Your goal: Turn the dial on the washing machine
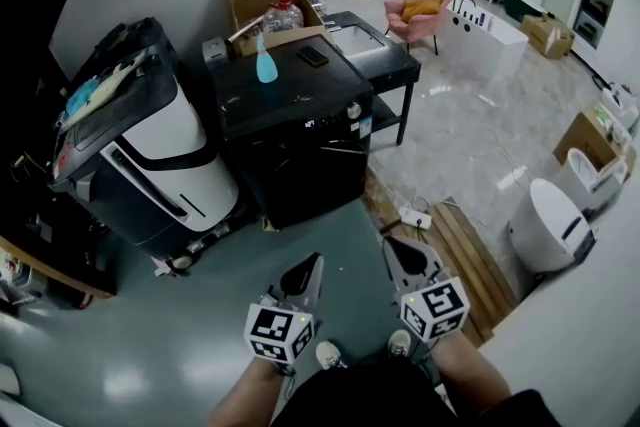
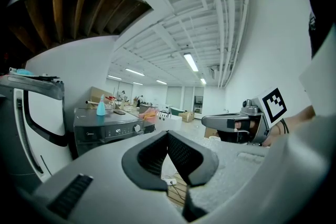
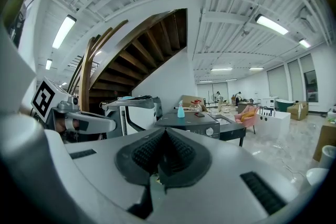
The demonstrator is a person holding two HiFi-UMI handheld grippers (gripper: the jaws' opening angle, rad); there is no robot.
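Observation:
The black washing machine (image 1: 300, 130) stands a few steps ahead of me, its round silver dial (image 1: 353, 111) at the right end of the front panel beside a lit display. Both grippers are held low, near the person's body and well short of the machine. My left gripper (image 1: 313, 260) is shut with nothing between its jaws, and so is my right gripper (image 1: 392, 243). In the left gripper view the dial (image 2: 137, 127) shows far off beyond the shut left gripper (image 2: 168, 136). The right gripper view has the dial (image 3: 209, 131) past the shut right gripper (image 3: 164, 134).
A blue spray bottle (image 1: 265, 63) and a phone (image 1: 312, 56) lie on the machine's top. A white and black appliance (image 1: 150, 155) stands to its left, a black table (image 1: 385, 55) behind right. A power strip (image 1: 415, 218) and wooden boards (image 1: 470, 255) lie on the floor at right.

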